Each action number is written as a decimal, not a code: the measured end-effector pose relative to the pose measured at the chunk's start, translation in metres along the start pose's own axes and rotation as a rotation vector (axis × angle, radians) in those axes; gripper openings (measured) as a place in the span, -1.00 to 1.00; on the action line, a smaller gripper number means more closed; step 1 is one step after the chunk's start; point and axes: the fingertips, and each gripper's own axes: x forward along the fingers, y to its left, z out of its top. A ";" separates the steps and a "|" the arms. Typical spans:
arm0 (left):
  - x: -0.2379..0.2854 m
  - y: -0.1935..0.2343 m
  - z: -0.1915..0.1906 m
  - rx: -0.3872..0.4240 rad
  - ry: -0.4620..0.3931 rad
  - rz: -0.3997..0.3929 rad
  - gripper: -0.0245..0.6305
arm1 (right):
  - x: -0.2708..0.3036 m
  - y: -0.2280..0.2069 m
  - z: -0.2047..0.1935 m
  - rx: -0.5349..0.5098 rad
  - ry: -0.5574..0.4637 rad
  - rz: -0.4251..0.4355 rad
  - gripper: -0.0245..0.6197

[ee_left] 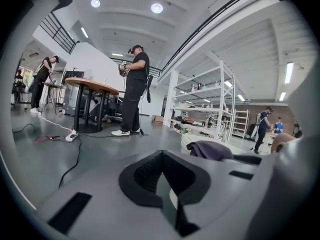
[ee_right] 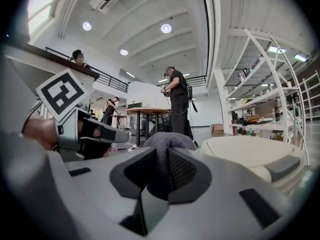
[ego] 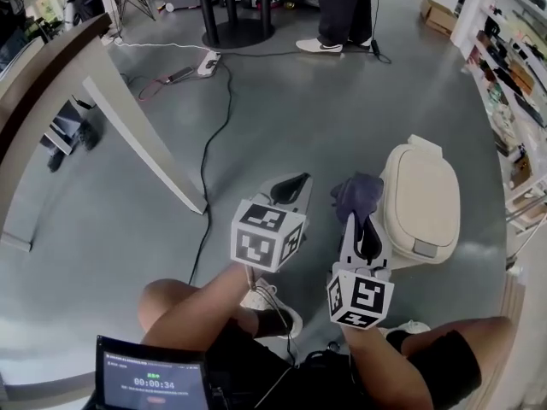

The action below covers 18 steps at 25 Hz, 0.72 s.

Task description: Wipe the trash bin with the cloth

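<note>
Right tongs pinch your cloth | left tongs closed, empty | risk: cloth could slip free if you rub the bin hard

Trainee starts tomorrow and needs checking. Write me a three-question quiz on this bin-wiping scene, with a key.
1. True or false: the left gripper holds the cloth.
2. The trash bin has its lid: A open, B shut, C removed.
3. Fill in: in the head view, the black cable on the floor leads up to a white ___.

Key: 1 false, the right gripper clamps it. 2 B. 3 power strip.
</note>
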 end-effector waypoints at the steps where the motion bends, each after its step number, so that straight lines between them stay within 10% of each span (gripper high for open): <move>1: 0.004 0.001 -0.005 -0.006 0.001 -0.008 -0.92 | 0.002 -0.003 -0.006 0.011 0.007 -0.017 -0.71; 18: 0.028 0.010 -0.062 0.006 0.122 -0.084 -0.92 | 0.016 -0.025 -0.105 0.069 0.163 -0.179 -0.71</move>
